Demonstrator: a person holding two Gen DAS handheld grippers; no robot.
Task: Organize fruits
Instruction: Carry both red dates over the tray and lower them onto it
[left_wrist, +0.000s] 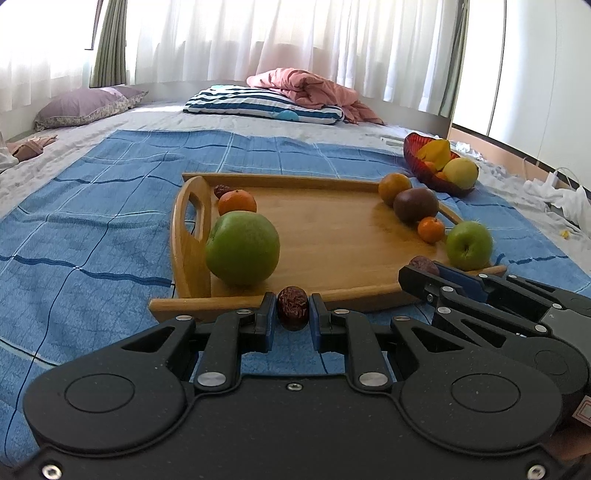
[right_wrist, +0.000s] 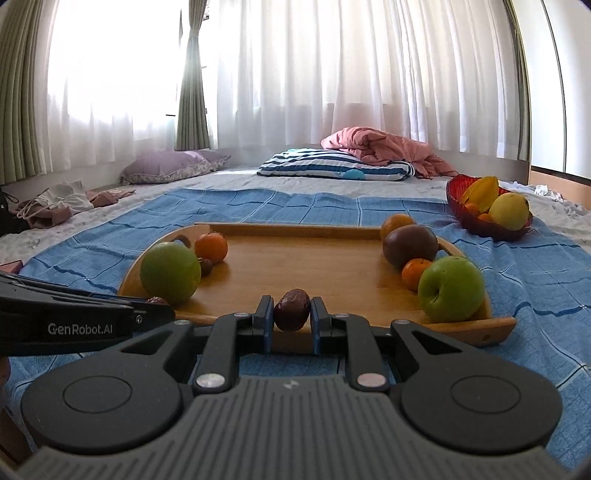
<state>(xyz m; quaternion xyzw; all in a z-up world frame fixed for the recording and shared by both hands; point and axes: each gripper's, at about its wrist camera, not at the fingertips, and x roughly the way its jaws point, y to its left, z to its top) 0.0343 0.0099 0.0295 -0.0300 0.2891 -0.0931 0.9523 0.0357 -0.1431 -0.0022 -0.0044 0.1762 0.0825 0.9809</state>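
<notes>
The left tool (left_wrist: 293, 312) clamps a red date (left_wrist: 292, 307) just short of the tray's (left_wrist: 332, 236) near rim, a big green apple (left_wrist: 242, 253) ahead to its left. The right tool (right_wrist: 291, 312) likewise grips another date (right_wrist: 291, 309) over the near rim, a smaller green apple (right_wrist: 451, 288) ahead to its right.

A wooden tray (right_wrist: 303, 266) lies flat on the bed's blue cloth. At its left end sit a green apple (right_wrist: 170, 272), a tangerine (right_wrist: 211, 247) and a dried date (right_wrist: 205, 266). At its right end, far to near, sit an orange (right_wrist: 397, 224), a dark brown fruit (right_wrist: 410, 245), a small tangerine (right_wrist: 414, 274) and a second green apple (right_wrist: 451, 288). Far right, a red bowl (right_wrist: 480, 225) holds yellow and orange fruit.
</notes>
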